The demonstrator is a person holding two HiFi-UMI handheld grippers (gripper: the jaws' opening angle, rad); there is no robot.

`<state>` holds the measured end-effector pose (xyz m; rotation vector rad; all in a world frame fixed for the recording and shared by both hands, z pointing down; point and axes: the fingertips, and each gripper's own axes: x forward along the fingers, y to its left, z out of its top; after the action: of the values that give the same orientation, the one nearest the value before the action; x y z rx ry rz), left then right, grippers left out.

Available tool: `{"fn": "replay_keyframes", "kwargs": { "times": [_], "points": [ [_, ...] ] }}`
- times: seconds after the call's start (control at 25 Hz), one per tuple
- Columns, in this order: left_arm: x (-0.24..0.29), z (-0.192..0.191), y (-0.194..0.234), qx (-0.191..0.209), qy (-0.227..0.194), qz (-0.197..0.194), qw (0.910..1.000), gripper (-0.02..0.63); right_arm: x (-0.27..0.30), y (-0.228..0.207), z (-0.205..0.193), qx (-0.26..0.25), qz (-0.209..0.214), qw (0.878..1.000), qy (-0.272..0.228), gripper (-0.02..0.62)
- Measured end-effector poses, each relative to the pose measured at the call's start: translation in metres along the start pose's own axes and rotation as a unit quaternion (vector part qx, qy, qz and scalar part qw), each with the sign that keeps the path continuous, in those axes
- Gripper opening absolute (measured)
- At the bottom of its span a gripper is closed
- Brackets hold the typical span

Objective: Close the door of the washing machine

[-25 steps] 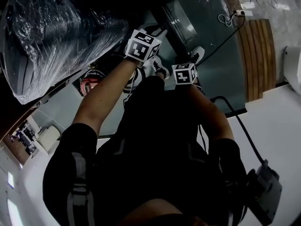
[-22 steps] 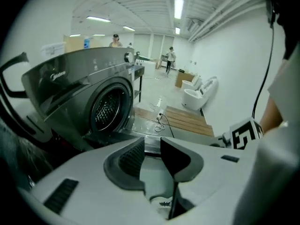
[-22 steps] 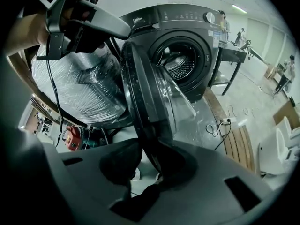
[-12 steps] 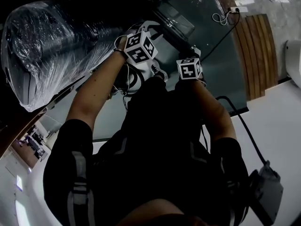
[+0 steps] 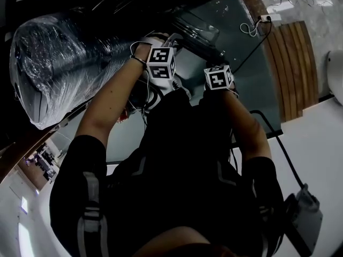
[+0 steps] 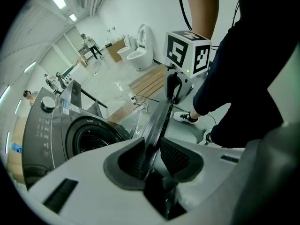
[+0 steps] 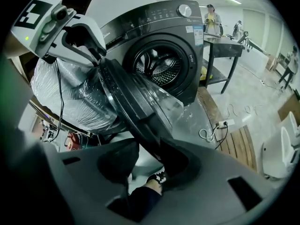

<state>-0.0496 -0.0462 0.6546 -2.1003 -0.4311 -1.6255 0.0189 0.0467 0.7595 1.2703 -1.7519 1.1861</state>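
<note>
The dark washing machine (image 7: 159, 22) stands with its round door (image 7: 126, 102) swung partly out; the drum mouth (image 7: 159, 64) is uncovered. My left gripper (image 6: 154, 156) straddles the door's rim (image 6: 159, 121). That rim leans on one pad with a gap at the other, so this gripper is open. My right gripper (image 7: 150, 158) straddles the rim farther along. Its jaws have just been opening, and floor and a shoe show between one pad and the rim. In the head view both grippers, left (image 5: 163, 40) and right (image 5: 213, 64), sit at the door (image 5: 195, 28).
A bulky plastic-wrapped thing (image 5: 59, 74) stands left of the machine. A power strip with its cable (image 5: 265, 19) and wooden slats (image 5: 297, 63) lie on the floor to the right. A metal table (image 7: 225, 46), toilets (image 6: 140, 50) and people stand farther off.
Both grippers have moved up the head view toward the machine, and the door has swung with them. The left gripper's marker cube has rolled round.
</note>
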Motion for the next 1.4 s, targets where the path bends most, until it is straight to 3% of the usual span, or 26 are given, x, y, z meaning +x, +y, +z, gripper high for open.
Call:
{"fn": "replay_keyframes", "kwargs": {
  "times": [0.32,0.68,0.8,1.08,1.4],
  "points": [
    [0.012,0.013,0.035,0.0,0.052,-0.03,0.9982,0.084,-0.007,-0.05,0.038,-0.047,-0.006,0.999,-0.007,0.146],
    [0.023,0.018,0.09,-0.066,0.027,-0.012,0.9974,0.06,-0.011,-0.108,0.091,-0.047,-0.071,0.995,-0.046,0.166],
    [0.026,0.019,0.109,-0.086,0.008,-0.008,0.9963,0.06,-0.009,-0.12,0.104,-0.019,-0.081,0.995,-0.047,0.166],
    [0.032,0.017,0.141,-0.083,-0.006,-0.011,0.9964,0.061,0.007,-0.13,0.149,0.069,-0.078,0.993,-0.06,0.142],
    [0.036,0.009,0.174,-0.11,-0.019,0.006,0.9937,0.062,0.033,-0.152,0.192,0.116,-0.098,0.986,-0.068,0.11]
  ]
}}
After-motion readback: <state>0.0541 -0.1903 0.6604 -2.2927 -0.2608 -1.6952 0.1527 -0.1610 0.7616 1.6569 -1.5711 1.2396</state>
